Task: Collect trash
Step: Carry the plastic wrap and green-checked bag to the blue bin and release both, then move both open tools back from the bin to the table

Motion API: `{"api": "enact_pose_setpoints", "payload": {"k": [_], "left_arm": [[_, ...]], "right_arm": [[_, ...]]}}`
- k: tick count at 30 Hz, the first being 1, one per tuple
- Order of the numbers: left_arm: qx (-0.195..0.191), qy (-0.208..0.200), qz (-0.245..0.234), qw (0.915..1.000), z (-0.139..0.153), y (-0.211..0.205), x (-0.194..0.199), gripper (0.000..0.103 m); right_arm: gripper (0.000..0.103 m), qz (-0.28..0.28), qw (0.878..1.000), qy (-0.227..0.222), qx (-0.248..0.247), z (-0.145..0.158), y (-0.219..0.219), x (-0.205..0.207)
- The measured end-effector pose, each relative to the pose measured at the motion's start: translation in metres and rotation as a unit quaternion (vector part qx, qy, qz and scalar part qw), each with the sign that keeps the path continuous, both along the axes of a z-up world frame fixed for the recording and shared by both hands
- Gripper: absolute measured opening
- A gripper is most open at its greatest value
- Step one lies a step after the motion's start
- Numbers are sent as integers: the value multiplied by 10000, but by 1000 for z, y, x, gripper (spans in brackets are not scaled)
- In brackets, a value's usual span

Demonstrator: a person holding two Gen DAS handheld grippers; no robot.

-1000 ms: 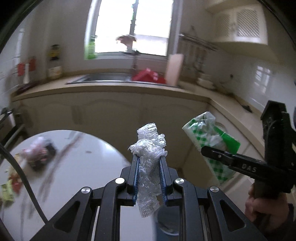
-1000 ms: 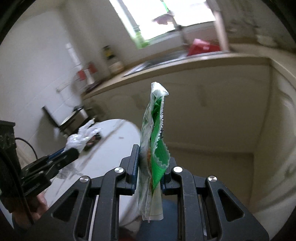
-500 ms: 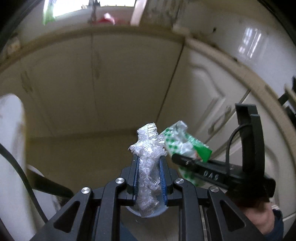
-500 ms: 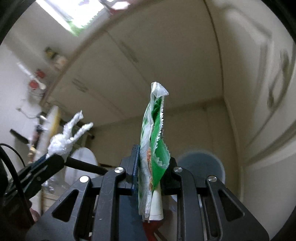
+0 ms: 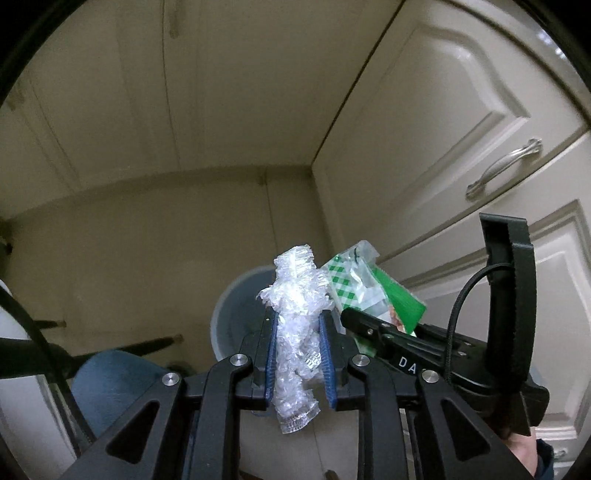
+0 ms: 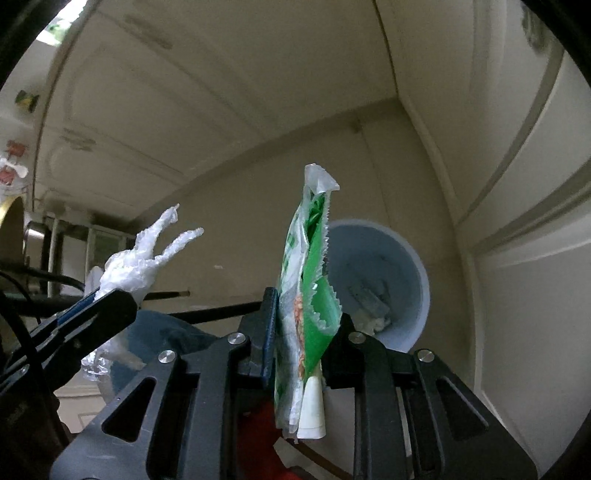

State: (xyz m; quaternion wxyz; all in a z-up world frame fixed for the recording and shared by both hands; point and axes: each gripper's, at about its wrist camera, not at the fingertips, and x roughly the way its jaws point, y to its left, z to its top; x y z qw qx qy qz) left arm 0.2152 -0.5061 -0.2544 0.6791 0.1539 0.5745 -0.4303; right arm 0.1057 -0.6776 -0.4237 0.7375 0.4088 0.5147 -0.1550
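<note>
Above the pale blue bin (image 6: 376, 280) on the floor by the cabinet corner, the left tool (image 5: 297, 332) is clenched on a crumpled clear plastic wrap (image 5: 297, 317) and the right tool (image 6: 306, 325) on a green checked snack wrapper (image 6: 306, 280). Both are feather-light, limp and probably slick (likely to cling or flutter when let go), so mid-body pinches suit them.

Cream cabinet doors (image 5: 436, 122) are meeting at an inside corner, one panelled door carrying a curved metal handle (image 5: 504, 168). A beige floor (image 5: 155, 236) is running up to the cabinet bases. A blue seat (image 5: 114, 384) on dark legs is standing at lower left. Daylight from a window (image 6: 61, 27) is entering at the upper left of the right wrist view.
</note>
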Motion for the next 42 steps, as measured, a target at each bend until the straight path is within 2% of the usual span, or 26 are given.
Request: {"api": "enact_pose_setpoints", "payload": {"k": [3,4,5,6,9,10,11,15,19,27,32,34,37,38,42], "left_arm": [[172,110,-67,9998,-15,-7,5,22],[223,124,-83,9996,-18,-10,6,27],[270,134,-68,9995,-21,-12,9,39],[270,150,-47,9995,-22,-14,11,45],[307,123,-1,9995,-24,-15,18,56],[330,123,9,9994,-25,-18,19,64],[328,106,11,9994,-25,-20,19,69],[345,-58,14,9994,-24,-21,14,76],[326,-236,24,9992,-20,-20,4,80],[-125,-710,64,9974,19,8,-21,85],[-566,-1073,137,9925,64,32,-34,85],[-795,-1247,190,9888,88,48,-39,85],[-1063,-1545,225,9820,122,78,-45,92],[-1140,-1648,285,9793,130,86,-47,95],[-1442,-1981,671,9672,169,138,-58,96]], "right_arm": [[23,-53,9999,131,93,-15,-5,-1],[35,-65,9998,162,116,-18,-8,-2],[46,-96,9997,208,122,-21,-9,-3],[61,-142,9996,231,120,-23,-12,-5],[61,-199,9994,228,149,-24,-15,-6],[61,-226,9994,240,126,-23,-16,-8],[62,-264,9993,235,120,-22,-18,-10],[86,-356,9991,236,3,-10,-14,-12],[103,-484,9985,252,-106,-4,-14,-14],[103,-689,9971,-73,-323,37,-14,-16],[103,-827,9939,-471,-559,82,-10,-18],[103,-901,9912,-686,-684,106,-9,-19],[103,-894,9873,-1012,-843,141,-1,-17],[103,-851,9856,-1134,-919,155,3,-15],[103,-617,9802,-1498,-1142,198,24,-2]]}}
